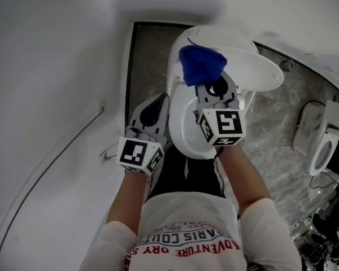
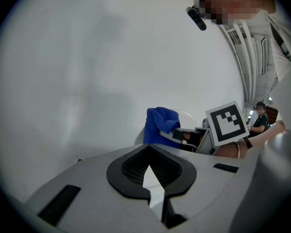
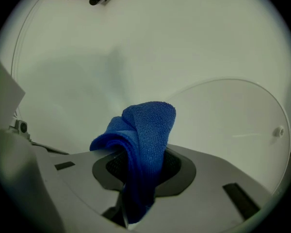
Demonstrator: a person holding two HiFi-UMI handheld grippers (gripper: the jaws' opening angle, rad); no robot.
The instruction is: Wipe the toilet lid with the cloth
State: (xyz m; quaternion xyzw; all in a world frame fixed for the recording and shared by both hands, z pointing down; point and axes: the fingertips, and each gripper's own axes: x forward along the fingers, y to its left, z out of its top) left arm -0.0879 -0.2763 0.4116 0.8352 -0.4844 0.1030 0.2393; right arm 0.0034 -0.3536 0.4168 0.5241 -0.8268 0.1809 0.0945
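Leftmost in the head view stands a plain white wall point(image 1: 56, 95), with a thin dark cable point(image 1: 51, 162) running slantwise down it. Next comes the left gripper point(image 1: 157, 101), held just beside the left edge of the toilet point(image 1: 183, 130); its marker cube faces the camera and its grey jaws point away from the person. The left gripper view shows this claw point(image 2: 149, 173) drawn together to a narrow slit with nothing between the pads, only a sliver of white showing through. Farther right in that view, the blue cloth point(image 2: 160, 125) and the other gripper's marker cube stand against the white surface. At the middle of the head view, the cloth point(image 1: 200, 64) sits bunched over the upper end of the toilet, at the left end of the white lid point(image 1: 263, 72). The right gripper point(image 1: 213, 90) is just below it, over the toilet's rim. The right gripper view shows the claw point(image 3: 136, 181) clamped on the cloth point(image 3: 145, 130), which rises from between the pads in a folded lump and flops to the left. Its top is close against the smooth white lid point(image 3: 223, 115), though contact cannot be made out. Right of the toilet lies a grey stone floor point(image 1: 271, 129), and at the right edge a second white seat ring point(image 1: 322, 151) rests on it.
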